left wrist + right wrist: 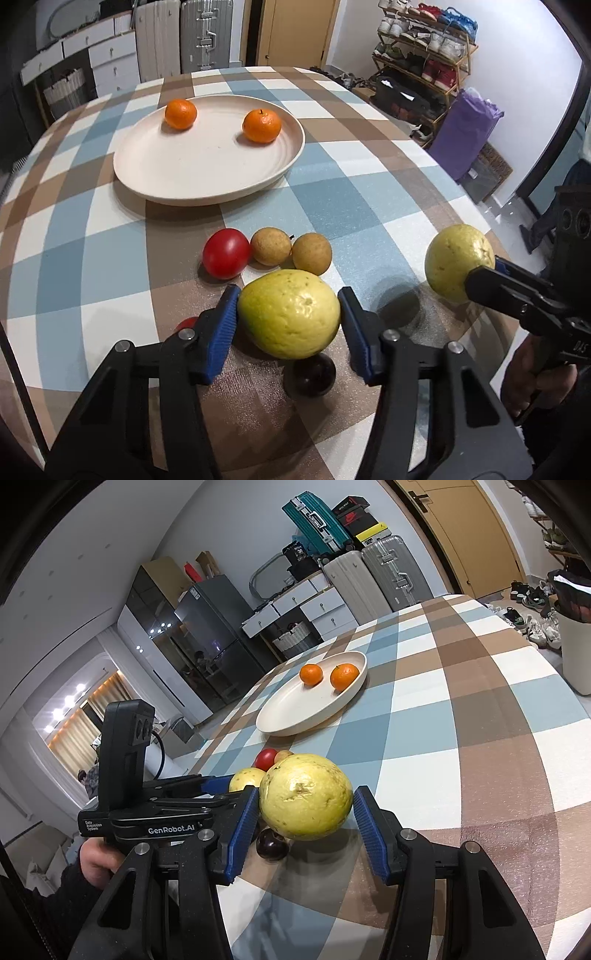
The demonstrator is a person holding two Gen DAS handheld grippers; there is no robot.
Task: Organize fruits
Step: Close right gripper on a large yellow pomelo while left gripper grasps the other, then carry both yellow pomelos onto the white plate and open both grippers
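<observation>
Round table [369, 206] under a cloth checked in blue, brown and white, filling most of both views. Upper left of the left wrist view: a pale plate [207, 195] with two oranges [180, 113] [261, 125] well apart on it. Lower centre: a cluster on the cloth, with a red tomato [226, 253] touching one of two brown round fruits [270, 246] [311, 253], and a dark plum [310, 374] nearer the bottom edge. Just below the cluster, the left tool [288, 291] closed on a yellow fruit [288, 314], blue pads pressed to both its sides, the fruit low over the cloth and partly hiding the plum. At the right edge of the same view, the right tool [476, 277] gripping a second yellow fruit [458, 262], raised clear of the table, with a round shadow on the cloth below it. Same grip at the centre of the right wrist view, with a hand [96, 860] at lower left around the other handle. Beyond the table: upright suitcases [184, 37] and white drawers [110, 55] along the top left, a wicker basket [66, 92] beneath, a wooden door [295, 29] at top centre, a loaded shoe rack [424, 48] and a purple bag [465, 133] at upper right. In the right wrist view, a dark fridge [214, 627] at left of centre against a white wall.
</observation>
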